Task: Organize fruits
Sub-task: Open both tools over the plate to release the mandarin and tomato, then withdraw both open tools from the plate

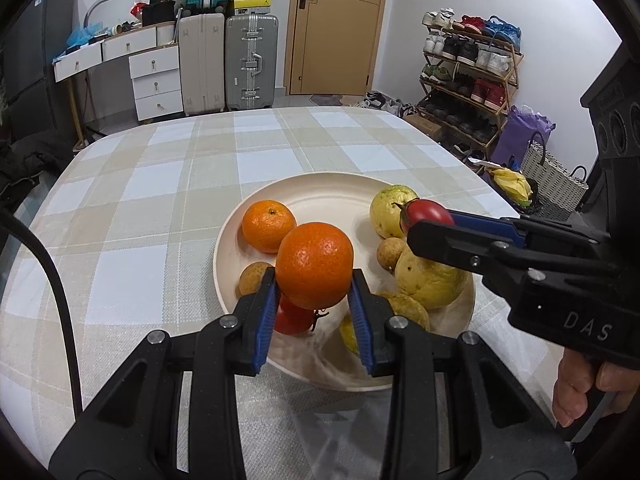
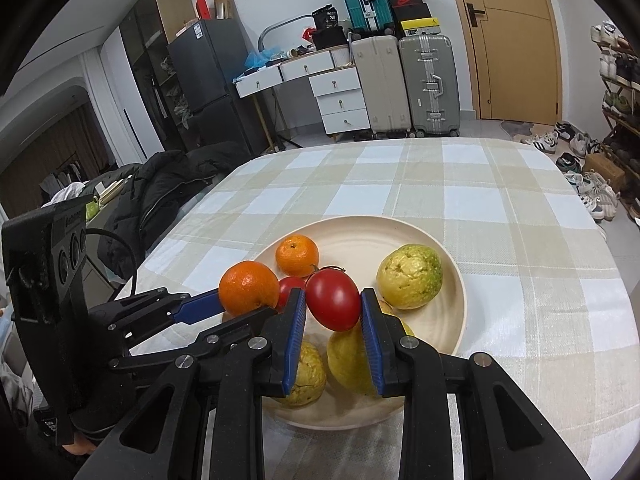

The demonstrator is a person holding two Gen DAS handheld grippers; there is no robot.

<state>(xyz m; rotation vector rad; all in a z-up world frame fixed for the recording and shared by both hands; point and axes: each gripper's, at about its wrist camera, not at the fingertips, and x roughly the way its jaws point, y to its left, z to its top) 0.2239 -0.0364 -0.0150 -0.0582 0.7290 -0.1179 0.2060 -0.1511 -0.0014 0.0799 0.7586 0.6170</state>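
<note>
The left gripper (image 1: 314,300) clamps an orange (image 1: 314,265) between its blue pads, at the centre of the left wrist view, over the near part of the plate (image 1: 320,188). In the right wrist view the same orange (image 2: 249,288) sits left of centre, held up at the end of the left gripper's arm, which reaches in from the lower left.

The right gripper (image 2: 333,320) clamps a red tomato (image 2: 333,299) between its pads, mid-frame in its own view (the stem end points up). In the left wrist view that tomato (image 1: 428,212) shows at right of centre, above the plate's right side, with the right gripper (image 1: 424,222) coming in from the right edge.

The cream plate (image 2: 440,320) lies on a checked tablecloth (image 2: 480,200), low in the middle of both views. On it: a second orange (image 1: 269,226) at the left rear, a second tomato (image 1: 292,320) half hidden under the held orange, two small brown fruits (image 1: 254,278) (image 1: 391,253), and several yellow-green fruits. One yellow-green fruit (image 2: 410,276) lies right of centre in the right wrist view; another (image 1: 434,280) lies at the plate's right side in the left wrist view, beneath the right gripper.

A bare hand (image 1: 588,392) shows at the lower right of the left wrist view, on the right gripper's handle.
</note>
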